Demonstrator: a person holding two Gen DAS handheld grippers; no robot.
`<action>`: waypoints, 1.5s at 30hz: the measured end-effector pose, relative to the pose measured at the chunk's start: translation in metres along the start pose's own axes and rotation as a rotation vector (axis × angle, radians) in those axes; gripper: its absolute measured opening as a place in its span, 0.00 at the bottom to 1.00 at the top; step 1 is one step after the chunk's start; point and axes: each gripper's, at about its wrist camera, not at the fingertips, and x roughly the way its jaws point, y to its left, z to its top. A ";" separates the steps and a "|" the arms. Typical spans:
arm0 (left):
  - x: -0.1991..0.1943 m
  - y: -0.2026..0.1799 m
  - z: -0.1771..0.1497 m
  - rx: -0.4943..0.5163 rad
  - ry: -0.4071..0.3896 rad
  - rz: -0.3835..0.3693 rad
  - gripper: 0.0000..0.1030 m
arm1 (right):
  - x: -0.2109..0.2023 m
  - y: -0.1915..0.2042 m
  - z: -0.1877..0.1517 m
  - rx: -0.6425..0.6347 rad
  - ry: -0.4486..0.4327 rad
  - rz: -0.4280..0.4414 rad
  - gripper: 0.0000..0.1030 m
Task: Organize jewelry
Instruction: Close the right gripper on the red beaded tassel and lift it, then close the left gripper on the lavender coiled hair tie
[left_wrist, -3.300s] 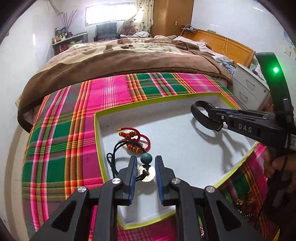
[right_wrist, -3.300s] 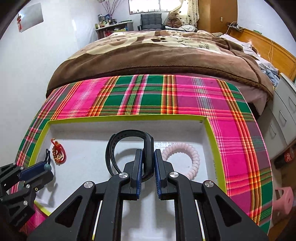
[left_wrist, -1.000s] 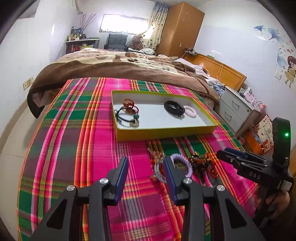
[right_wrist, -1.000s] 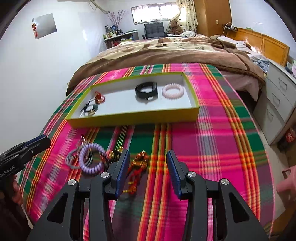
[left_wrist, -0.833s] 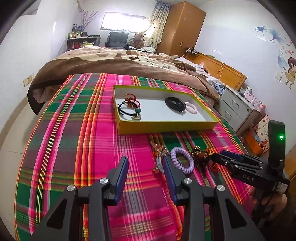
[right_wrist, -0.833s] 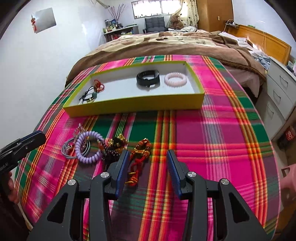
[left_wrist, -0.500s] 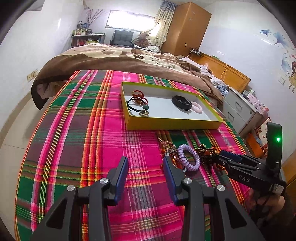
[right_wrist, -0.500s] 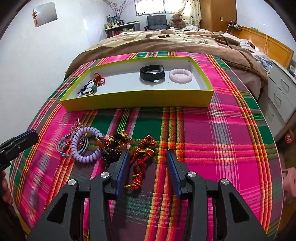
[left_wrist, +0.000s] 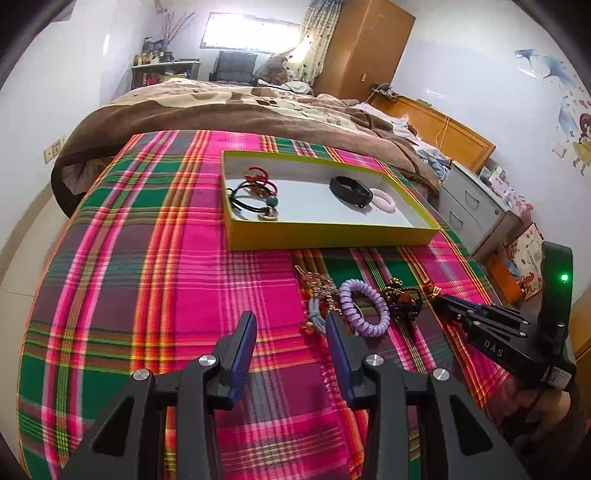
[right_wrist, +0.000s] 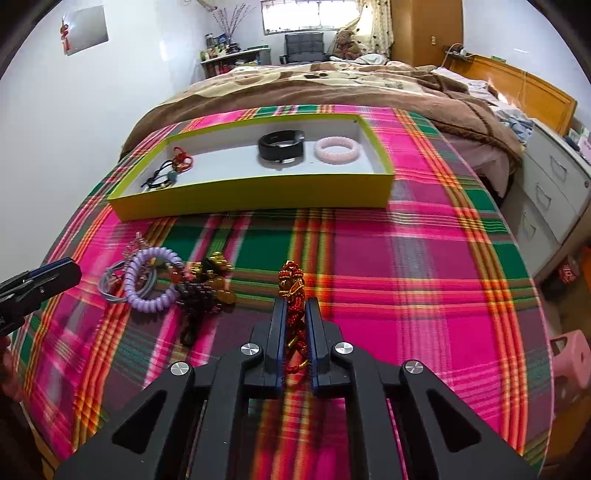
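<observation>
My right gripper (right_wrist: 295, 308) is shut on a red and gold beaded bracelet (right_wrist: 292, 291) on the plaid cloth; it also shows in the left wrist view (left_wrist: 441, 301). My left gripper (left_wrist: 290, 325) is open and empty, just left of a pile with a purple coil band (left_wrist: 364, 308), a grey band (left_wrist: 314, 310) and a dark beaded bracelet (left_wrist: 402, 299). The yellow box (left_wrist: 332, 242) holds a black band (left_wrist: 349, 186), a pink bracelet (left_wrist: 384, 199), a red cord bracelet (left_wrist: 256, 177) and a black cord necklace (left_wrist: 255, 205).
The plaid cloth (right_wrist: 406, 258) covers the bed's near end, with a brown blanket (right_wrist: 314, 85) behind the box. A grey drawer unit (right_wrist: 546, 192) and a pink stool (right_wrist: 570, 363) stand to the right, past the bed's edge.
Both grippers drew back from the box to the pile on the cloth. My right gripper has closed on the red and gold bracelet. My left gripper stays open.
</observation>
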 end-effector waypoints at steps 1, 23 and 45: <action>0.003 -0.002 0.000 0.005 0.008 0.003 0.37 | 0.000 -0.003 0.000 0.006 -0.004 -0.008 0.09; 0.054 -0.035 0.026 0.078 0.061 0.063 0.37 | -0.011 -0.039 -0.007 0.108 -0.022 0.003 0.09; 0.039 -0.024 0.019 0.075 0.067 -0.005 0.15 | -0.009 -0.037 -0.007 0.105 -0.021 0.011 0.09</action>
